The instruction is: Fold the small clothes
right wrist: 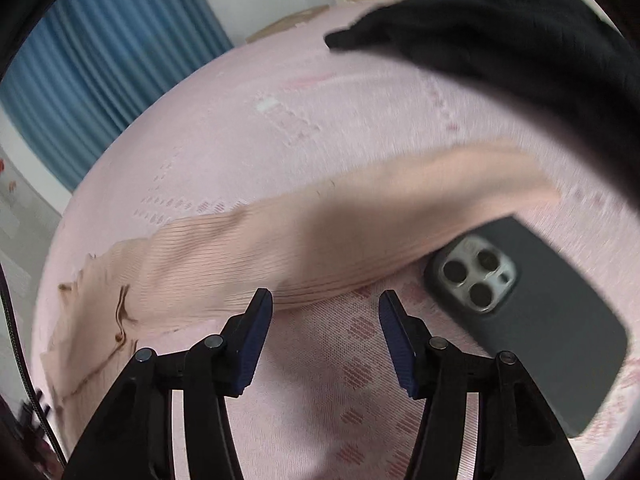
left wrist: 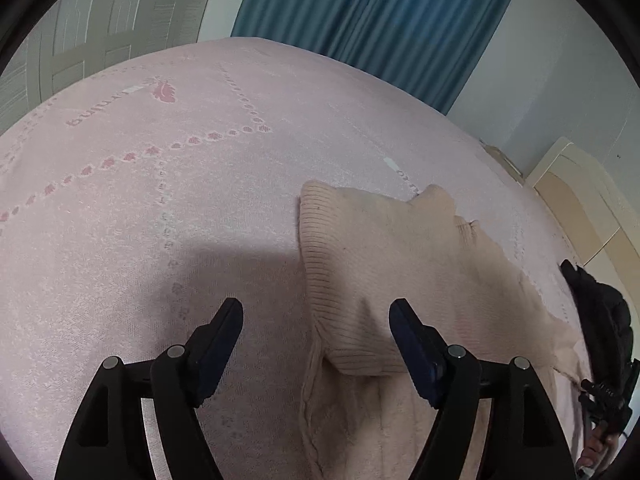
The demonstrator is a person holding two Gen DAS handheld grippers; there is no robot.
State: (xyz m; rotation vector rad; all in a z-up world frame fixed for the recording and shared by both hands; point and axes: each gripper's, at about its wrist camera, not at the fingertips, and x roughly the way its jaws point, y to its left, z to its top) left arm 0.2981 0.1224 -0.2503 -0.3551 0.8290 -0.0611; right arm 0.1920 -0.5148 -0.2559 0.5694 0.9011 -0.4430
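Below both cameras spreads a pink bedspread [left wrist: 168,208] on a bed, with a peach knit garment [left wrist: 384,248] lying on it. Seen from the left wrist, the left gripper [left wrist: 316,320] hangs just above the garment's near ribbed edge, its jaws spread wide; the cloth lies under the gap but neither pad presses on it. A folded ribbed part rests on top of the flatter cloth beneath. Seen from the right wrist, the right gripper [right wrist: 326,308] has its jaws apart with only bedspread between them, the garment's [right wrist: 304,240] ribbed hem just beyond its tips. A dark phone [right wrist: 532,320] lies camera side up just right of the garment. Black cloth [right wrist: 500,24] covers the upper right. Blue curtains [left wrist: 372,12] hang behind.
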